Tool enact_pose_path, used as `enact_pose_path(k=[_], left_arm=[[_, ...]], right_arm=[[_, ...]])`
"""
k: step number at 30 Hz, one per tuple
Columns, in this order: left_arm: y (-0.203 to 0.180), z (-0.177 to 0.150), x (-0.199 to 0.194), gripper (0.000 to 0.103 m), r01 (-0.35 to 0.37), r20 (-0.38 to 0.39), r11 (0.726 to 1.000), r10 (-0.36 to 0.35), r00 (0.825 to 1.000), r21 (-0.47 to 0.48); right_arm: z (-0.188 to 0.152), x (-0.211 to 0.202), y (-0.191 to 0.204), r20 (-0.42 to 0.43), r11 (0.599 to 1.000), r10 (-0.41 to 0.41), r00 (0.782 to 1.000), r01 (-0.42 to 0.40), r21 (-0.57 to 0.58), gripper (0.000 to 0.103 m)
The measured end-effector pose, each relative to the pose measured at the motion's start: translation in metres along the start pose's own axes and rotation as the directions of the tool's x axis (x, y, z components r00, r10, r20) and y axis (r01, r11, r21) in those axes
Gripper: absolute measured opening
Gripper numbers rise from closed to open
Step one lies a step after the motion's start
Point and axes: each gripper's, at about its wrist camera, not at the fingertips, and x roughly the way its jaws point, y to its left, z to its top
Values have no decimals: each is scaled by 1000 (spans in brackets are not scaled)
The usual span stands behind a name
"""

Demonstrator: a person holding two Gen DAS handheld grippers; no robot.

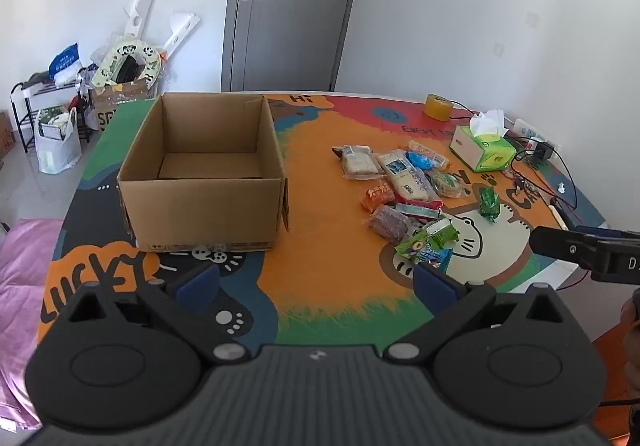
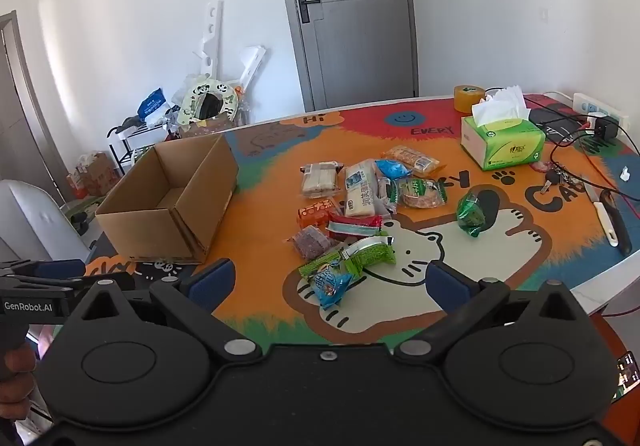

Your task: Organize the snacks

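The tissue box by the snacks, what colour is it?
The tissue box is bright green and white, clearest in the right wrist view.

Each fisheye looks forward and downward along its own gripper's fingers at the table. The left wrist view faces the cardboard box (image 1: 204, 170) ahead. The right wrist view faces the snack pile (image 2: 356, 206), box ahead-left. Both share box, snacks and tissue box (image 2: 502, 142).

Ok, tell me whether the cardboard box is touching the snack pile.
Apart. The left wrist view shows a broad strip of bare orange mat between the cardboard box and the snack pile.
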Motion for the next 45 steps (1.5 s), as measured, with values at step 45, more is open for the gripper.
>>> enact_pose_path(k=[45], left_arm=[[-7, -3, 5, 103, -20, -4, 1000, 20, 1000, 18]], right_arm=[[-3, 4, 9, -37, 999, 35, 999, -36, -22, 103]])
